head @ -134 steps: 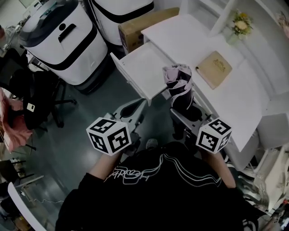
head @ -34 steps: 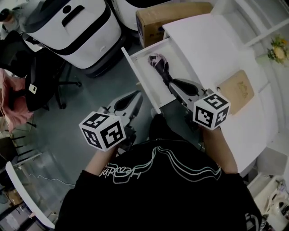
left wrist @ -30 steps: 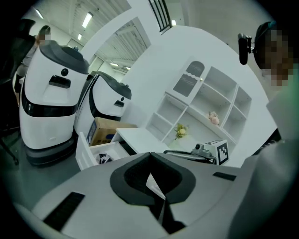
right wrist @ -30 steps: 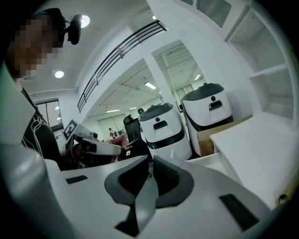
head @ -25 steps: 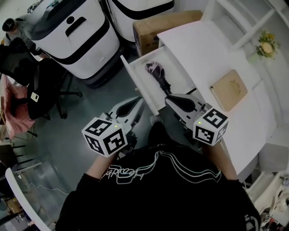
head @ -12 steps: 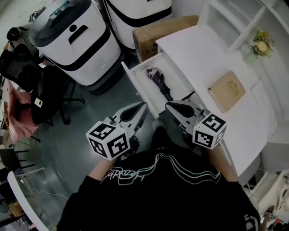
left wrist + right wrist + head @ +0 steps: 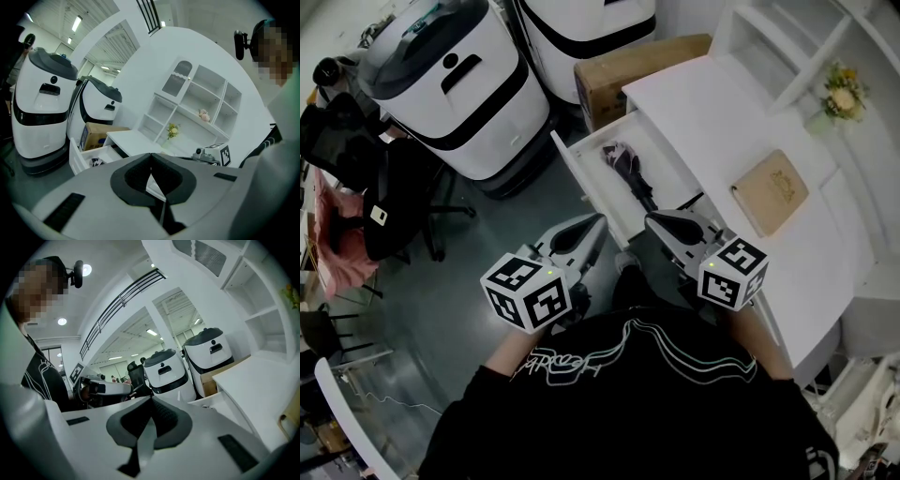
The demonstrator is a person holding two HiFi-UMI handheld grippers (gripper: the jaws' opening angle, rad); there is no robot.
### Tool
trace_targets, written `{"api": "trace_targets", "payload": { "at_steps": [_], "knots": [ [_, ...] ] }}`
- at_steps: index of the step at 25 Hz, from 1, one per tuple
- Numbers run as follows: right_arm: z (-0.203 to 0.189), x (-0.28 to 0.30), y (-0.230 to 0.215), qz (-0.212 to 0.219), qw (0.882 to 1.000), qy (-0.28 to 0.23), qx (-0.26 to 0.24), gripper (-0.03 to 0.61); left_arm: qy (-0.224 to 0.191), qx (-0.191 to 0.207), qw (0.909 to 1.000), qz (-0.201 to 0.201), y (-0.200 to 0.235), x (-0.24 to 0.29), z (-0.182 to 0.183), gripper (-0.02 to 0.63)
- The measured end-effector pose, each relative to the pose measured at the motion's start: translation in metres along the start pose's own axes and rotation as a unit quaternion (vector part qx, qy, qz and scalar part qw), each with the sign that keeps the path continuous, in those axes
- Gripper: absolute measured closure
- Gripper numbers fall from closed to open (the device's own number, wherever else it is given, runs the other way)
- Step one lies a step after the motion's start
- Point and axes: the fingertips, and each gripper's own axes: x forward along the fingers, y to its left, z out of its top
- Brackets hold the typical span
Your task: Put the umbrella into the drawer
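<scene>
nearest the person, the left tongs point(image 7: 595, 223) are pressed together with nothing in them, hanging over the floor just short of the drawer's front panel. the right tongs point(image 7: 652, 217) are pressed together and empty too, their tip right at the near end of the open drawer point(image 7: 577, 178).

the umbrella point(image 7: 628, 173) lies folded inside that drawer, lengthwise. its bunched fabric points toward the back and its dark handle end toward the right tongs. it looks to me like the placing is done and the tongs have let go.

if the drawer is to be shut, i'd push flat on the front panel with closed tips, square on so it doesn't skew. from here i can't tell whether the handle end clears the rim, so i'd check that first. beyond, the white surface point(image 7: 712, 103) and a cardboard box point(image 7: 628, 56) sit well out of the way.
</scene>
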Motion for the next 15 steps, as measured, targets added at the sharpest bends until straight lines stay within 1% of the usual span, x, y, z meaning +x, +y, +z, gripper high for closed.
{"api": "trace_targets", "payload": {
  "at_steps": [15],
  "knots": [
    [0.001,0.008,-0.014,-0.004,1.0,0.007,0.006,0.537,-0.006,0.002,1.0,0.003,0.011,0.01,0.007,0.594]
  ]
}}
